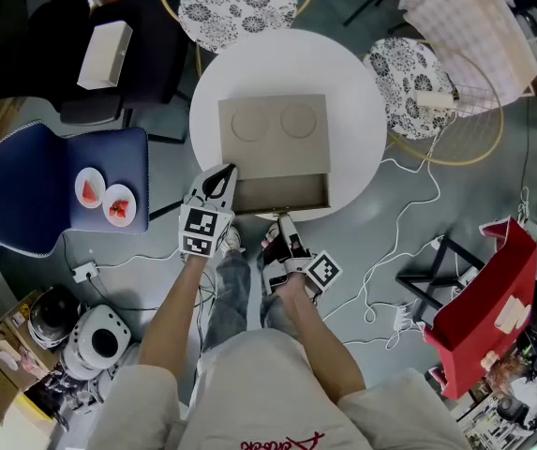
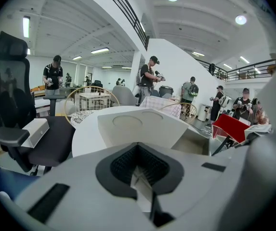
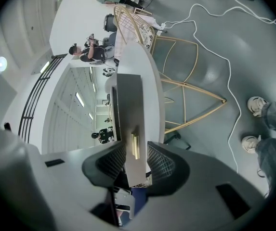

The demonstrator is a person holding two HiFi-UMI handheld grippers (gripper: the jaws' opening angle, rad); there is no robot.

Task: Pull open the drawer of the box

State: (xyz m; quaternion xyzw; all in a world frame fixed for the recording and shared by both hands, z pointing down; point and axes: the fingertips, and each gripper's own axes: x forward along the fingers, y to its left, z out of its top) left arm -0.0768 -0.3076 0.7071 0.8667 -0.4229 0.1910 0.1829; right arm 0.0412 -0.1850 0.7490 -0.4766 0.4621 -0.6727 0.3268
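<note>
A beige box (image 1: 273,134) with two round marks on its lid stands on a round white table (image 1: 352,92). Its drawer (image 1: 282,193) is pulled out toward me, and in the left gripper view the box (image 2: 138,129) shows the drawer (image 2: 198,141) hollow at its right. My right gripper (image 1: 284,221) is at the drawer front. In the right gripper view the brass handle (image 3: 135,146) lies between the gripper's (image 3: 136,152) open jaws, with a gap on each side. My left gripper (image 1: 223,172) hovers by the box's near left corner, its tips (image 2: 138,146) together and holding nothing.
A blue chair (image 1: 24,186) at left holds two plates of red food (image 1: 104,195). A black chair carries a white box (image 1: 106,54). Wire chairs with patterned cushions (image 1: 237,3) (image 1: 409,68) ring the table. A red bin (image 1: 488,293) and white cables (image 1: 399,251) lie at right.
</note>
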